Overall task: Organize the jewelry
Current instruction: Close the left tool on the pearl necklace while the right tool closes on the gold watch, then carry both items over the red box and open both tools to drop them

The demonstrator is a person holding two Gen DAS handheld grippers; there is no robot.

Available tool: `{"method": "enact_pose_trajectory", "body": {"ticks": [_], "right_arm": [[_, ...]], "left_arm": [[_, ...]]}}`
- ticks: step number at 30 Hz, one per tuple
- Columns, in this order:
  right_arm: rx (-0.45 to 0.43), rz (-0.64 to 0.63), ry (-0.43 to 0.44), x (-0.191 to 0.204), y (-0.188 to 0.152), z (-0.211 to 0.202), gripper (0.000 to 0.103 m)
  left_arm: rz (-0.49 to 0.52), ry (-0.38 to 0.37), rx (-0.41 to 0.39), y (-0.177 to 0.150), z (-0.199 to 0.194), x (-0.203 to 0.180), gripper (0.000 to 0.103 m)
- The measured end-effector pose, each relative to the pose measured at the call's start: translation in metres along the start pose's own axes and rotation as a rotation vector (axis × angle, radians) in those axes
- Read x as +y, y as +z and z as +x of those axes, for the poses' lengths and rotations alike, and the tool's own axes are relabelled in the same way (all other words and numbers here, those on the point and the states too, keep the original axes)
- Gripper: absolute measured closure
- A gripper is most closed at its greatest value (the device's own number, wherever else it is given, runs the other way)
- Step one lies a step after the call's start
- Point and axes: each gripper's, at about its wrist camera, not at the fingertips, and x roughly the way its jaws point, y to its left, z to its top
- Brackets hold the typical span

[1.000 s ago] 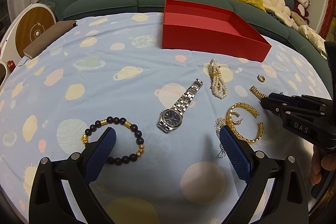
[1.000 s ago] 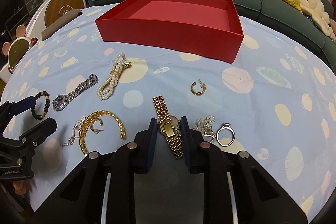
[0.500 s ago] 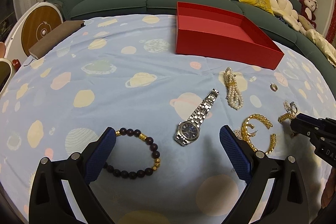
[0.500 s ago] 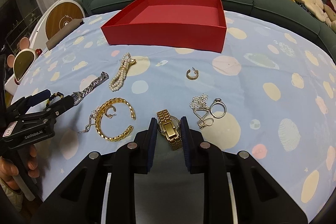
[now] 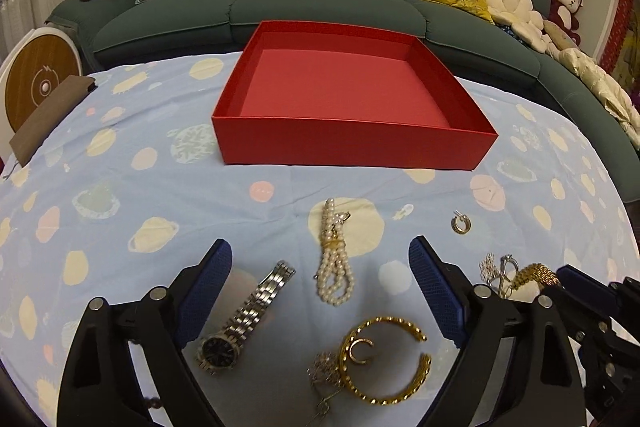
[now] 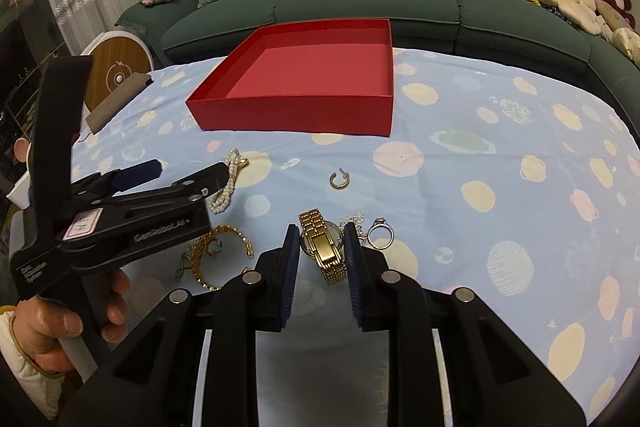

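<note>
An empty red box [image 5: 352,83] stands at the far middle of the table; it also shows in the right wrist view [image 6: 304,83]. My left gripper [image 5: 320,291] is open above a silver watch [image 5: 244,319], a pearl bracelet [image 5: 334,259] and a gold bangle [image 5: 384,359]. My right gripper [image 6: 322,259] is shut on a gold watch [image 6: 324,251] and holds it just above the cloth; it also shows in the left wrist view [image 5: 536,273]. A gold hoop earring [image 6: 340,179] and a silver ring [image 6: 381,233] lie nearby.
A blue planet-print cloth [image 5: 120,187] covers the table. A green sofa [image 5: 320,3] with cushions runs behind it. A brown pouch [image 5: 48,115] lies at the left edge. The left gripper's body [image 6: 120,219] sits close to the right one.
The left gripper has swung right and forward, away from the dark bead bracelet, toward the pearls and bangle. The right gripper has lifted and pulled back with the gold watch.
</note>
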Motion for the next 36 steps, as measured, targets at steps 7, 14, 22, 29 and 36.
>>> {"method": "enact_pose_trajectory", "body": {"ticks": [7, 14, 22, 29, 36], "right_arm": [[-0.001, 0.039, -0.002, -0.014, 0.003, -0.001, 0.081], [0.008, 0.052, -0.008, -0.021, 0.002, 0.001, 0.081], [0.006, 0.056, -0.013, -0.022, 0.002, -0.003, 0.081], [-0.019, 0.052, -0.019, -0.020, 0.004, -0.016, 0.081], [-0.071, 0.064, -0.007, -0.013, 0.016, -0.038, 0.081]], "left_arm": [[-0.004, 0.019, 0.081, -0.001, 0.036, -0.010, 0.036], [0.062, 0.053, 0.059, -0.004, 0.038, -0.024, 0.060], [0.064, 0.002, 0.066, -0.002, 0.034, -0.026, 0.091], [0.072, -0.041, 0.025, 0.000, 0.001, -0.031, 0.092], [0.098, -0.068, -0.058, 0.011, -0.060, -0.031, 0.092]]}}
